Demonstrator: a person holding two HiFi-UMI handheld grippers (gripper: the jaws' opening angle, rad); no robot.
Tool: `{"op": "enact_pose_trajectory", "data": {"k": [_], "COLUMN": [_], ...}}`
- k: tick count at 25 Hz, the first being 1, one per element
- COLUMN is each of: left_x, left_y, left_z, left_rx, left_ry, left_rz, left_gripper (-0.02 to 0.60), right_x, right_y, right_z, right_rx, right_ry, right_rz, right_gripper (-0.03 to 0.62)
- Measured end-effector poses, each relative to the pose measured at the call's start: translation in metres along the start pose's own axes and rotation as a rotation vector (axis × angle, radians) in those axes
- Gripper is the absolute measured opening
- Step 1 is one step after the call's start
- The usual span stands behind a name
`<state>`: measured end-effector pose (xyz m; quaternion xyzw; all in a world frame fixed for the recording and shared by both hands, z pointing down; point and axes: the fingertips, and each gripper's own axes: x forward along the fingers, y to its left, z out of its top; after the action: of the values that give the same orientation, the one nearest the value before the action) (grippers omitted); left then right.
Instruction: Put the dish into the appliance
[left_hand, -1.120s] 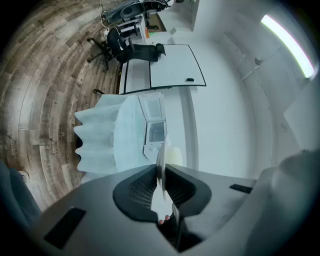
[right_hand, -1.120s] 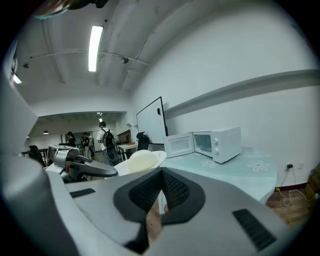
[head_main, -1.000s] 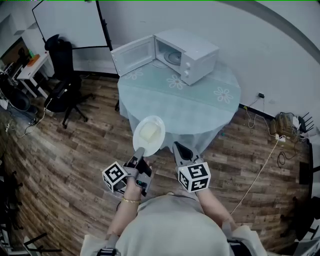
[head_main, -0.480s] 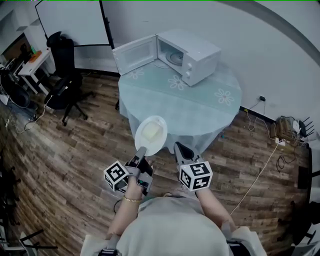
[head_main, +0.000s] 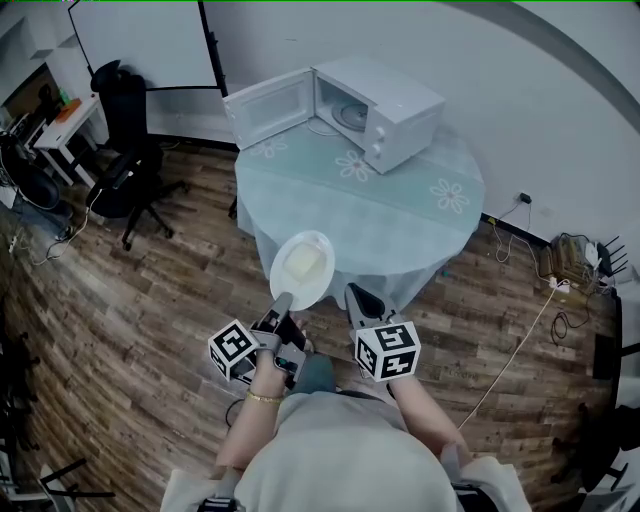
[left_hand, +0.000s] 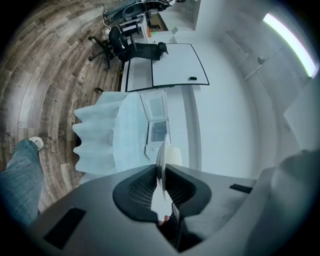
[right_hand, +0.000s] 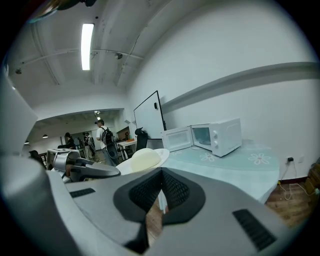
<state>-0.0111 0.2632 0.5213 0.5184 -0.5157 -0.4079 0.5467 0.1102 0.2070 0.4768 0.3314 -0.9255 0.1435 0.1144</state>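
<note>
Dish (head_main: 318, 245) is pinched by its rim between the jaws of my left gripper (head_main: 281, 303). It reaches out ahead of them, held level, with a pale mound (head_main: 302, 265) on it. My right gripper (head_main: 357, 297) hangs just beside the left one, its jaws pressed together on nothing. Farther ahead of both sets of jaws stands the round bench (head_main: 400, 225). At its far side is the microwave (head_main: 385, 100), its door (head_main: 265, 108) swung wide open.

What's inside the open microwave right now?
Only a round turntable shows inside the microwave. The cavity's right side and ceiling are covered by its own casing.
</note>
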Motion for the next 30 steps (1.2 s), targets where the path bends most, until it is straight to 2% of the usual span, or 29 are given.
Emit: {"op": "enact_pose_trajectory", "data": {"k": [6, 11, 19, 30], "left_x": [0.031, 0.072, 0.148, 0.242], "left_y": [0.001, 0.005, -0.004, -0.015], "left_z": [0.012, 0.032, 0.086, 0.164], "left_rx": [-0.001, -0.011, -0.029, -0.032], "left_ry": [0.014, 0.031, 0.038, 0.072], "left_rz": [-0.001, 0.014, -0.015, -0.008], "left_gripper": [0.051, 0.051, 0.051, 0.051], "right_x": [0.019, 0.056, 0.138, 0.236], "right_y": [-0.019, -0.043, -0.074, -0.106], "right_z": [0.01, 0.025, 0.058, 0.107], "right_rx": [0.019, 0.023, 0.009, 0.006], "right_ry": [-0.031, -0.031, -0.018, -0.008], "right_rz": [-0.018, -0.025, -0.017, -0.033], "right_gripper": [0.005, 0.005, 0.006, 0.005]}}
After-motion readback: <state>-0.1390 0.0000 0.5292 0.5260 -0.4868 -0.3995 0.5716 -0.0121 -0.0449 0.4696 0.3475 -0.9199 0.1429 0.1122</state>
